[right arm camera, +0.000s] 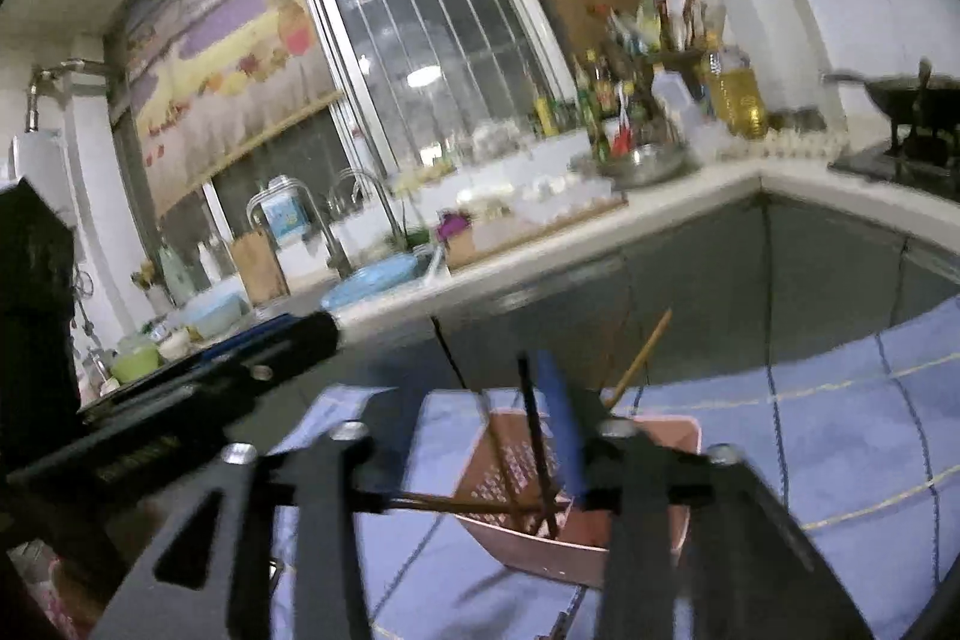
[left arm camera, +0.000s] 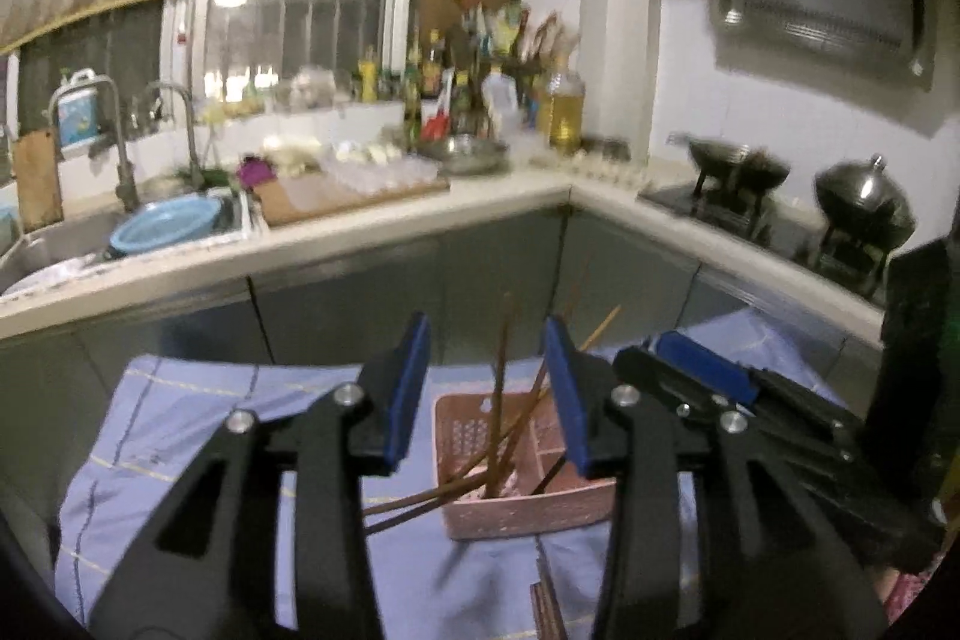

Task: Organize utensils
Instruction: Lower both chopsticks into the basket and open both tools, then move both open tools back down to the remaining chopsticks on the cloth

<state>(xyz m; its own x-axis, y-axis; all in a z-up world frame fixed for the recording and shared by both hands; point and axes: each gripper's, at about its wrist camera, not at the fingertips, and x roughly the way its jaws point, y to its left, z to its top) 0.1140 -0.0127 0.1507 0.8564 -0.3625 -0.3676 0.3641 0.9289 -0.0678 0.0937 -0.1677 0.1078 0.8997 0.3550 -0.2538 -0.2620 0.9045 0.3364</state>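
A pink slotted basket (left arm camera: 528, 514) (right arm camera: 540, 550) sits on a blue checked cloth (left arm camera: 180, 430) (right arm camera: 810, 430). Several brown chopsticks (left arm camera: 498, 400) (right arm camera: 534, 430) stand and lean in it, some poking out over its left side. My left gripper (left arm camera: 487, 340) is open just above the basket, and one upright chopstick rises between its blue pads without being pressed. My right gripper (right arm camera: 462, 400) is also open over the basket, a dark chopstick close beside its right pad. Each gripper shows in the other's view: the right gripper (left arm camera: 702, 370) and the left gripper (right arm camera: 288, 340). More chopsticks (left arm camera: 549, 610) lie on the cloth.
Behind the cloth runs an L-shaped kitchen counter (left arm camera: 420, 226). It has a sink with a blue basin (left arm camera: 162, 223) on the left and a cutting board (left arm camera: 354, 196) with bottles in the middle. A stove with a wok (left arm camera: 738, 166) and a steel pot (left arm camera: 864, 208) is on the right.
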